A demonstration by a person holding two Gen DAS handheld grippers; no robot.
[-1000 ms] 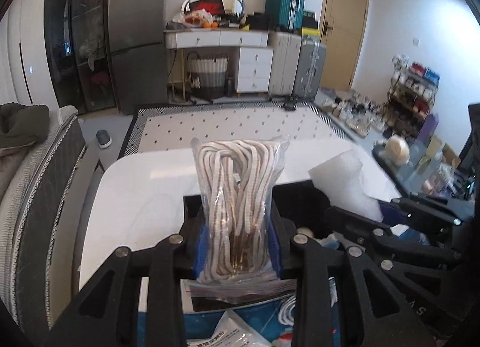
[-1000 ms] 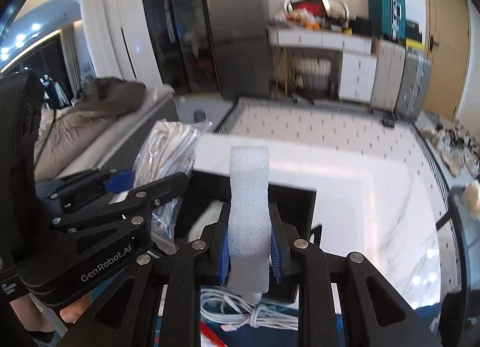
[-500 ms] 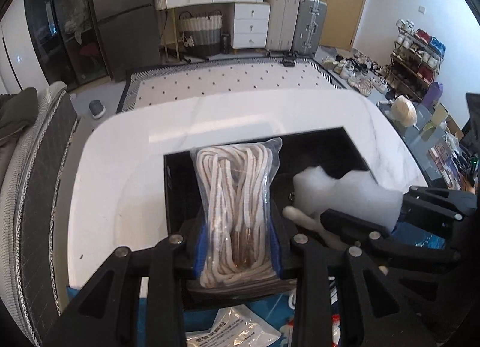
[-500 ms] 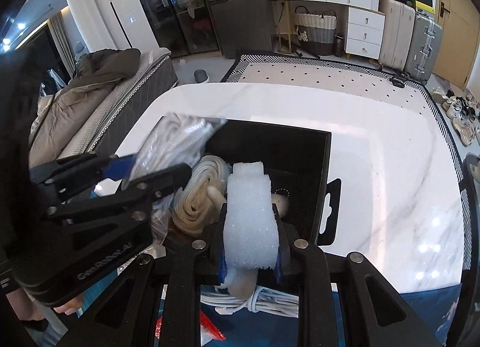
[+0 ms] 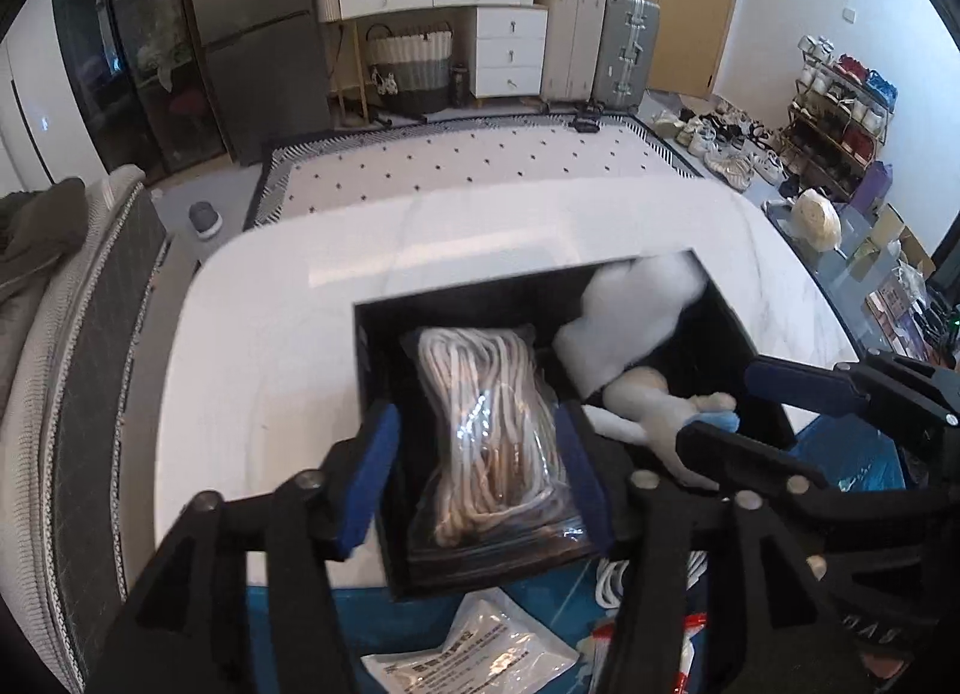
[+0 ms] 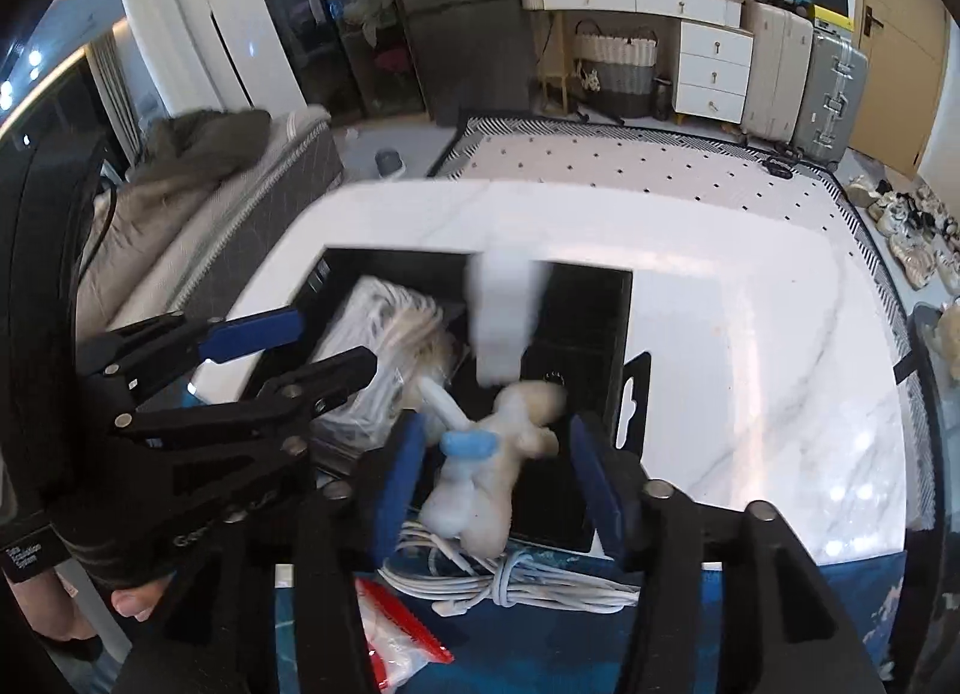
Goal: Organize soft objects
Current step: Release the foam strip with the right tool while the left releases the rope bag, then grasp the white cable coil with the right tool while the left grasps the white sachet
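Observation:
A black box stands on the white marble table. In its left half lies a clear bag of white rope, let go between the blue pads of my left gripper, whose jaws are opening. A white foam piece, blurred, is loose in the box beyond my right gripper, whose jaws are also opening. A white plush toy with a blue part lies below those pads, which do not press on it. The left wrist view shows the foam in the far right corner.
On the blue cloth in front of the box lie a coiled white cable, a red and white packet and a clear printed packet. A sofa stands to the left of the table. A hand holds the left gripper.
Both grippers sank toward the box and their jaws spread. The rope bag left the left pads and now lies in the box. The foam left the right pads and dropped further in.

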